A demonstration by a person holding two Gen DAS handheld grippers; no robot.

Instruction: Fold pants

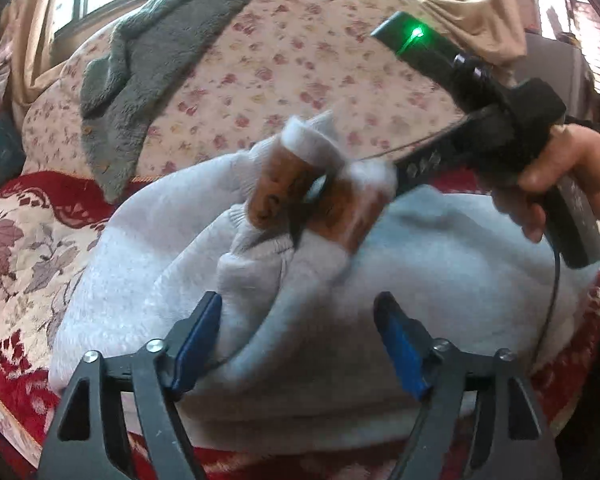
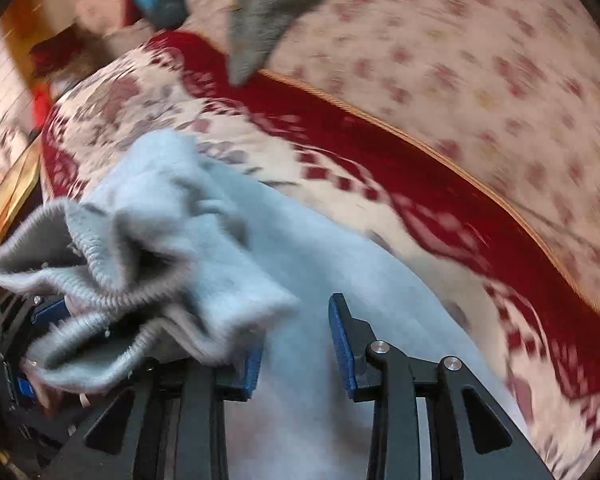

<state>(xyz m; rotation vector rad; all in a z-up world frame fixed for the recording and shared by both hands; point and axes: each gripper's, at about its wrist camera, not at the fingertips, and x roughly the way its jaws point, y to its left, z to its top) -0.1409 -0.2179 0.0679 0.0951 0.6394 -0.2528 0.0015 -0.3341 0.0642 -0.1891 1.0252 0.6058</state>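
1. My left gripper [image 1: 298, 334] stands wide open over the pants [image 1: 420, 248], blue pads apart, nothing between them; the cloth lies below and beyond the fingers.
2. The pants are pale blue-grey fleece, heaped on the red-and-cream patterned cover [image 1: 16, 248] of the bed, bunched rather than flat.
3. In the left view my right gripper [image 1: 300, 216] reaches in from the upper right. Its fingers look orange-brown and blurred, with white fleece lying over them. A ribbed edge of the pants sits right at the tips, but I cannot tell whether the tips are pinching it.
4. My right hand [image 1: 568, 176] grips the black handle, and a green light [image 1: 417, 33] glows on the unit above it.
5. The right view shows my right gripper [image 2: 296, 344] with its blue pads parted and pants [image 2: 320, 408] cloth spread beneath the gap. A ribbed cuff [image 2: 100, 280] is bunched over and left of the left finger; this view is motion-blurred.
6. A second black-and-blue tool part shows at the lower left of the right view, half buried under the cuff.
7. Behind, a grey fleece blanket [image 1: 156, 64] drapes over a pink floral quilt [image 1: 308, 60].
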